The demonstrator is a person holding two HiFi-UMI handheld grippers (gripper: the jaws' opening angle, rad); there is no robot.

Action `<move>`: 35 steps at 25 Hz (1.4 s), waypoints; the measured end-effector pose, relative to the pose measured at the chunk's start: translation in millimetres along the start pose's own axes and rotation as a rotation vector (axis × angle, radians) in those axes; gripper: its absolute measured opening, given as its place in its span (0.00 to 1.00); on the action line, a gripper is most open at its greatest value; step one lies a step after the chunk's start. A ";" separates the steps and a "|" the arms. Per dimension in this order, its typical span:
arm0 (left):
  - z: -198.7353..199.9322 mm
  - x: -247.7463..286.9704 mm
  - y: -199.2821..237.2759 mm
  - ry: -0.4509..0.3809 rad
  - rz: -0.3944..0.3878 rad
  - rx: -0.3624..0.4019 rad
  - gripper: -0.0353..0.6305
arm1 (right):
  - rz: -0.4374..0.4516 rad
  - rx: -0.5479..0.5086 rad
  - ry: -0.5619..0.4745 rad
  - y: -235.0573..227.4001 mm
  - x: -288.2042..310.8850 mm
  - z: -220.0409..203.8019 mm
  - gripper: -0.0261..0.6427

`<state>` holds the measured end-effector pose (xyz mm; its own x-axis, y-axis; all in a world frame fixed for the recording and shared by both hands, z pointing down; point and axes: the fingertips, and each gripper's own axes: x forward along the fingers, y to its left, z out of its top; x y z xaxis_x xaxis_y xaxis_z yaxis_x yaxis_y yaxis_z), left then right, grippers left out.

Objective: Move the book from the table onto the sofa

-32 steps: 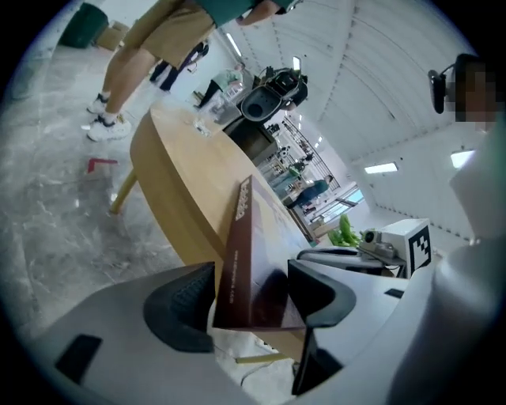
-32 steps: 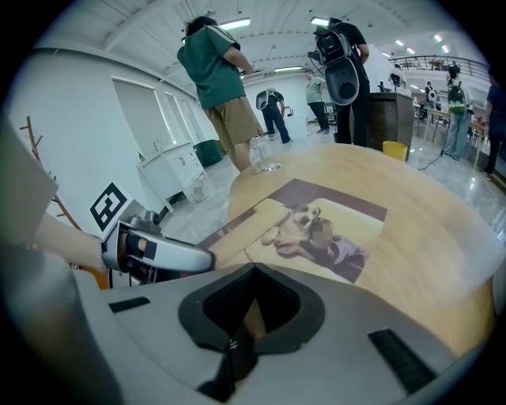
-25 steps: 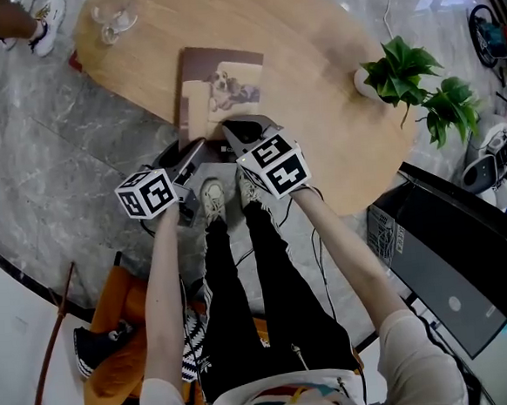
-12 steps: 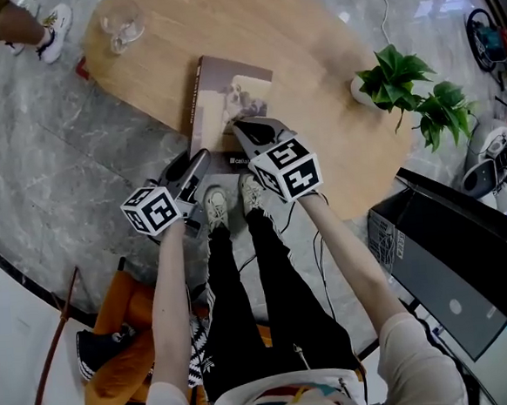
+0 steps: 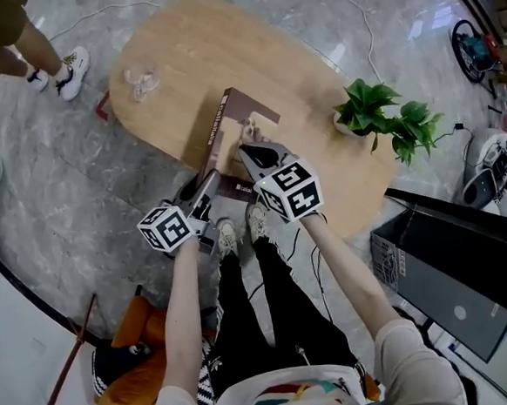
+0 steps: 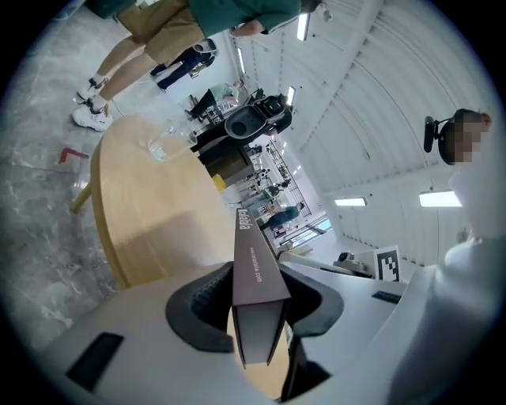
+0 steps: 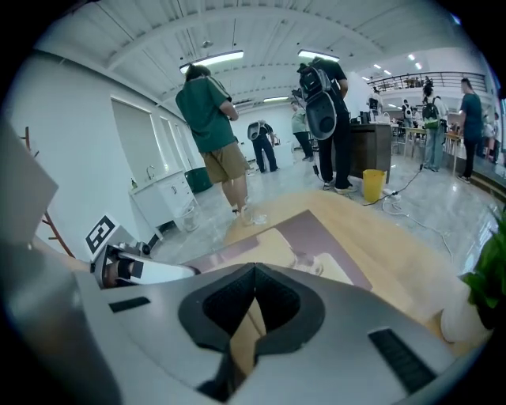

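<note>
The brown book (image 5: 234,120) with a dog picture on its cover hangs tilted above the oval wooden table (image 5: 181,54), spine toward the left. My left gripper (image 5: 205,185) grips the spine end; in the left gripper view the book (image 6: 254,265) stands edge-on between the pads of that gripper (image 6: 257,304), whose jaws have just been closing on it. My right gripper (image 5: 254,152) is shut on the book's near edge. In the right gripper view the cover (image 7: 312,237) spreads beyond the pressed pads of the right gripper (image 7: 251,304).
A glass (image 5: 141,78) stands at the table's far left and a potted plant (image 5: 378,117) at its right. A black case (image 5: 463,259) sits on the floor to the right, and orange cloth (image 5: 127,377) at lower left. A bystander's legs (image 5: 46,61) are at upper left.
The book has come up off the table, from lying flat to tilted with its spine showing. Both grippers have risen with it.
</note>
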<state>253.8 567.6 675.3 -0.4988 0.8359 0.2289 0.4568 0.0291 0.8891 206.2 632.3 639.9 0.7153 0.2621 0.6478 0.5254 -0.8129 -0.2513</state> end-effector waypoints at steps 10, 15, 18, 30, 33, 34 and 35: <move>87.5 -9.3 -149.2 -0.147 -0.119 0.033 0.28 | -0.164 0.080 -0.200 8.1 -128.9 98.2 0.06; 121.5 1.3 -247.9 -0.167 -0.304 0.075 0.28 | -0.326 0.128 -0.392 -0.8 -229.1 144.5 0.06; 118.4 5.5 -290.2 -0.148 -0.395 0.113 0.28 | -0.436 0.125 -0.458 -5.8 -290.8 143.3 0.06; -41.3 96.8 -474.3 0.173 -0.703 0.084 0.28 | -0.911 0.355 -0.578 -52.9 -554.5 -16.4 0.06; -105.4 107.5 -521.8 0.281 -0.782 0.081 0.28 | -1.033 0.428 -0.626 -45.2 -618.6 -66.3 0.06; -128.2 109.5 -536.8 0.320 -0.811 0.080 0.28 | -1.074 0.449 -0.640 -40.7 -638.4 -83.2 0.06; -151.7 111.3 -551.2 0.359 -0.839 0.077 0.28 | -1.114 0.467 -0.652 -35.9 -657.6 -100.3 0.06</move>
<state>-165.2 561.4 270.8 -0.8824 0.3040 -0.3591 -0.1172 0.5971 0.7936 -329.3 437.0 295.0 -0.1663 0.9551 0.2452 0.9713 0.2015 -0.1263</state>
